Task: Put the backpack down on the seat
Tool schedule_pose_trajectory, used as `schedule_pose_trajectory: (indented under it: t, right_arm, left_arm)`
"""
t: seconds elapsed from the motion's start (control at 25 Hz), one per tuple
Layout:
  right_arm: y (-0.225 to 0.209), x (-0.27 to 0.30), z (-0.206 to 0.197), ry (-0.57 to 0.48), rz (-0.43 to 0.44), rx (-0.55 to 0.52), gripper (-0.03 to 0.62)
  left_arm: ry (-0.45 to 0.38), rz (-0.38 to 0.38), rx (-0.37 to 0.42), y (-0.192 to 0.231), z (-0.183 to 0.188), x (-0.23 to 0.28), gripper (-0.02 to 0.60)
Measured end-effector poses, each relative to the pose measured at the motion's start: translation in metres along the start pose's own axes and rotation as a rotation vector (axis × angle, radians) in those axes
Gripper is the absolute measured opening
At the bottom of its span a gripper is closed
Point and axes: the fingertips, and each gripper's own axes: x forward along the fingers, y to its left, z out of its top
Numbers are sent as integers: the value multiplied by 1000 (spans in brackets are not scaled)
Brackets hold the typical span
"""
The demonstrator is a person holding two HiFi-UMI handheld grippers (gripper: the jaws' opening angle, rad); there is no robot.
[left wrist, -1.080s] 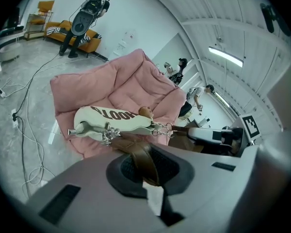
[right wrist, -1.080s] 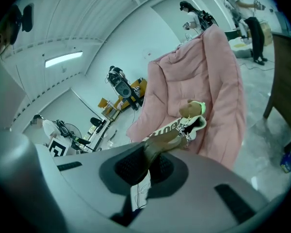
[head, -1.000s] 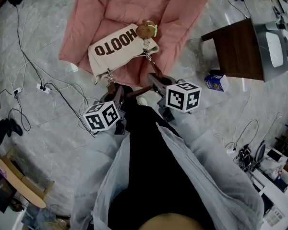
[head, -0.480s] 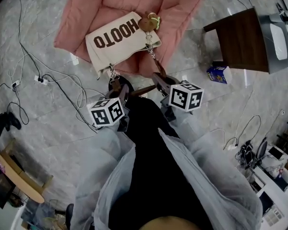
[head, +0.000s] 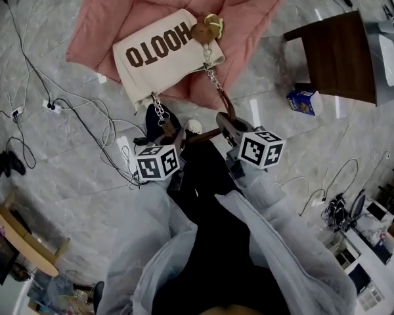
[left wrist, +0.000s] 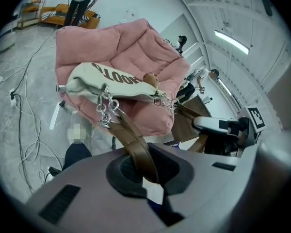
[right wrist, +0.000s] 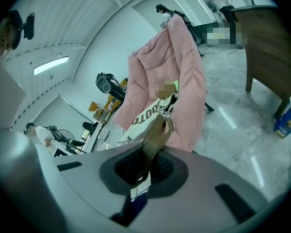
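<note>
The backpack (head: 159, 50) is a cream bag with brown letters and a small plush charm (head: 204, 31). It lies against the front of the pink padded seat (head: 184, 5). Two metal chains (head: 159, 107) join it to a brown strap (head: 203, 135). My left gripper (head: 173, 136) is shut on one end of that strap (left wrist: 136, 147). My right gripper (head: 225, 119) is shut on the other end (right wrist: 154, 139). In the left gripper view the backpack (left wrist: 111, 85) rests on the seat (left wrist: 131, 47), and the right gripper view shows the backpack (right wrist: 148, 114) against the cushion (right wrist: 182, 76).
A dark wooden table (head: 333, 59) with a grey device (head: 384, 48) stands to the right of the seat, and a blue box (head: 303, 102) lies on the floor beside it. Cables (head: 72, 120) and a power strip trail over the grey floor at the left.
The backpack sits higher and further left on the seat, and the chains show longer between it and the grippers. Both grippers stay clamped on the strap.
</note>
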Motion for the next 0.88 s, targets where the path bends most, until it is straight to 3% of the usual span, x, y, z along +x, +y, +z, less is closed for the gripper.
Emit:
schedule_pose_trajectory:
  t: [0.24, 0.44, 0.68, 0.72, 0.8, 0.88]
  right_arm:
    - [-28, 9, -35, 60, -19, 18, 9]
    - [-36, 17, -35, 45, -33, 51, 11]
    - [-39, 26, -31, 38, -71, 53, 14]
    - [-39, 27, -30, 37, -75, 56, 52]
    - [-40, 31, -28, 37, -82, 81, 221]
    - [-41, 33, -24, 22, -91, 96, 328]
  left_arm:
    - [76, 15, -42, 17, -29, 22, 15]
    - [63, -2, -48, 22, -26, 27, 17]
    - [37, 29, 10, 25, -14, 30, 25]
    - [26, 20, -6, 25, -10, 30, 73]
    - [13, -12, -51, 25, -6, 31, 336]
    - [2, -19, -66, 27, -3, 30, 351]
